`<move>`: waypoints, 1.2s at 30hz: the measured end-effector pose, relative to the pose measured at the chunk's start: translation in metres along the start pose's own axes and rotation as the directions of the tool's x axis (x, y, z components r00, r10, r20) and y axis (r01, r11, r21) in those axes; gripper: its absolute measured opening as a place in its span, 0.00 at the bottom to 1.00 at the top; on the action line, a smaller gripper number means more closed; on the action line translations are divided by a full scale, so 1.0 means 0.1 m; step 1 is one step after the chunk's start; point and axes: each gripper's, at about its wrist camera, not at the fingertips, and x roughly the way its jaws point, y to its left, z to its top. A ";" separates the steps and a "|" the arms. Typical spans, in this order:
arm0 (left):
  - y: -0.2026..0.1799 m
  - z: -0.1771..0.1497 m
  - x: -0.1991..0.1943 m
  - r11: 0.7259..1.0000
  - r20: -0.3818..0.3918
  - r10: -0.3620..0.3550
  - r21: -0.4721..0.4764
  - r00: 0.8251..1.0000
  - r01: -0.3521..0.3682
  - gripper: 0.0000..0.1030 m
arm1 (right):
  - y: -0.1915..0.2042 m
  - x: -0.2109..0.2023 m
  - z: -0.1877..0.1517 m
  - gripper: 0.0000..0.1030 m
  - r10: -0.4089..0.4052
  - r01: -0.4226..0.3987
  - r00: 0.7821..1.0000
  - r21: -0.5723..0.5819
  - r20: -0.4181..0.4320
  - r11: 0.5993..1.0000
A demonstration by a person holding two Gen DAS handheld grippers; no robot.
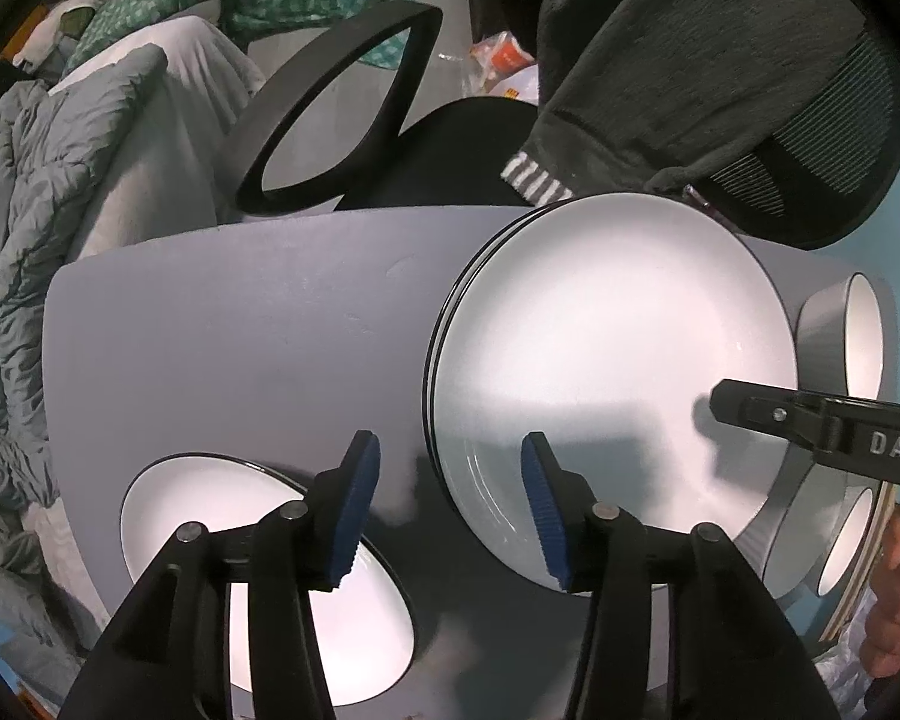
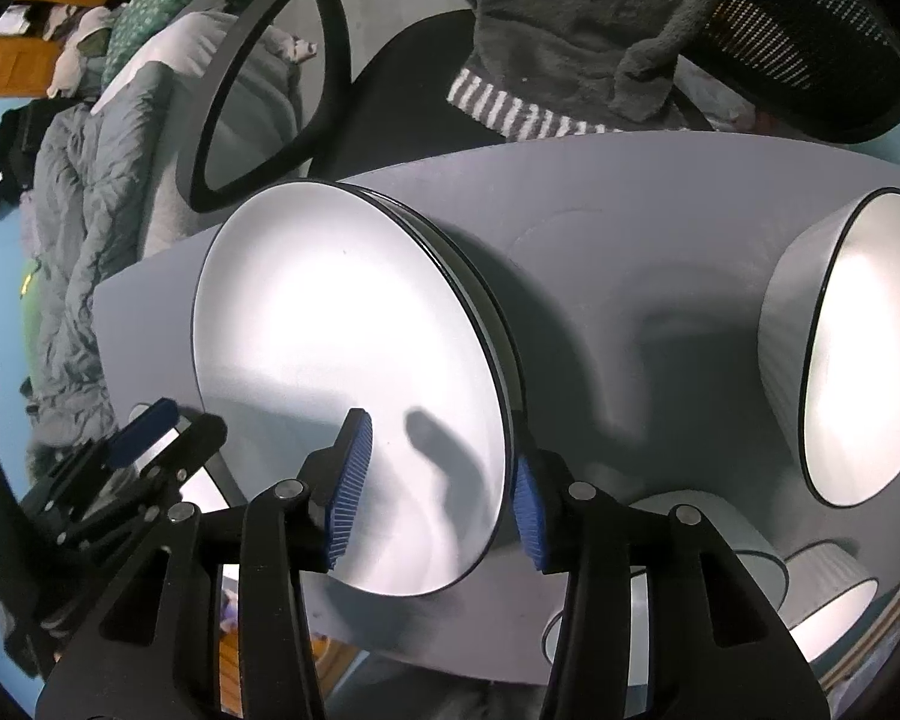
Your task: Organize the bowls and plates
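Plate stack [image 1: 612,354]: lies flat, face up, mid-counter [image 1: 258,330].
Left hand-held gripper [image 1: 450,510]: wide apart, empty, over the stack's near-left rim.
Right hand-held gripper [image 2: 438,492]: wide apart, straddling the stack's right rim.

Bright light from above makes white glare on the stack of round white plates with black rims [image 1: 612,324] [image 2: 330,324]. A dark finger-shaped shadow lies at 6 o'clock (right wrist view). Edges bend and go black; both pictures look sharp.
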 end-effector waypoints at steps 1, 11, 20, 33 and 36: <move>0.00 -0.01 -0.01 1.000 0.003 -0.003 -0.001 1.000 0.003 0.49 | 0.00 0.00 -0.01 0.47 0.000 0.000 1.000 0.004 0.002 1.000; 0.06 -0.11 -0.13 0.999 0.022 -0.031 -0.011 0.999 0.031 0.49 | 0.03 -0.10 -0.05 0.55 -0.026 0.025 0.999 0.019 0.043 0.999; 0.19 -0.34 -0.36 0.999 0.060 -0.025 -0.023 0.998 0.027 0.49 | 0.33 -0.30 -0.25 0.58 -0.125 0.139 0.984 -0.101 0.130 0.985; 0.50 -0.80 -0.76 0.998 0.126 0.004 -0.055 0.992 0.003 0.63 | 0.87 -0.54 -0.63 0.67 -0.226 0.297 0.941 -0.296 0.251 0.908; 0.57 -0.90 -0.82 0.998 0.133 -0.001 -0.069 0.991 0.010 0.68 | 0.99 -0.56 -0.72 0.68 -0.226 0.308 0.938 -0.331 0.263 0.892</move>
